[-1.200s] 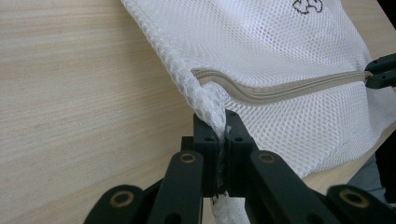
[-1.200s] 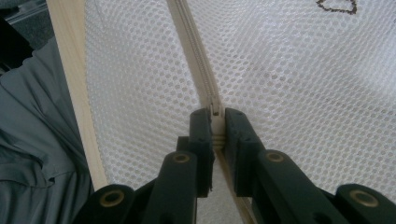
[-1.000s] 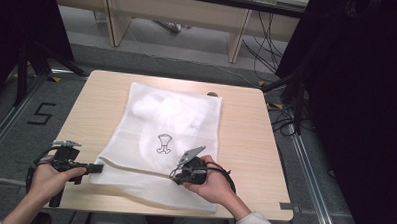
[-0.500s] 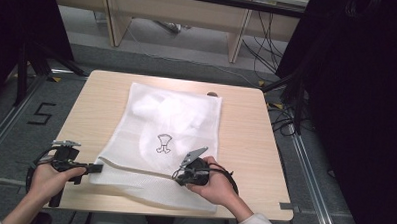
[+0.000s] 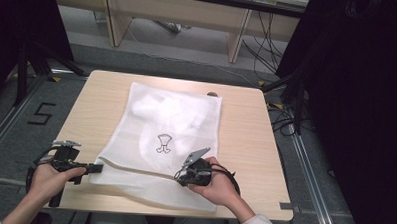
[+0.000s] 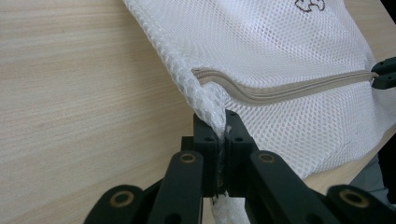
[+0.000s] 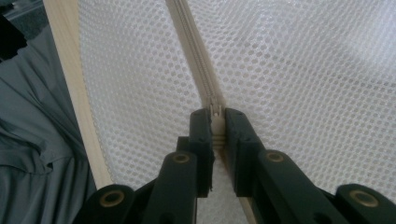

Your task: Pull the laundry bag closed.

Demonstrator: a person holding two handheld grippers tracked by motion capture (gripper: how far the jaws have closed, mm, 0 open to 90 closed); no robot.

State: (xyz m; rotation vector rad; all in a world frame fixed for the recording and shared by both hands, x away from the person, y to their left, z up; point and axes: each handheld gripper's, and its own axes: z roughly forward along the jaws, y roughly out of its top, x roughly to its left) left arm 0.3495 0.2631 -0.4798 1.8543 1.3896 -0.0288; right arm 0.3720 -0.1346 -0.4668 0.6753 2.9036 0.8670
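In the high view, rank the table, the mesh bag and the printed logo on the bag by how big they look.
1. Table: largest; it bears everything.
2. Mesh bag: covers much of the table's middle.
3. Printed logo: smallest, a small dark mark on the bag.
No close calls here.

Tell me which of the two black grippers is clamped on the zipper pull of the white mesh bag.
The right gripper: its jaws pinch the beige zipper pull. The left gripper clamps the white mesh bag's corner instead, at the beige zipper's closed end.
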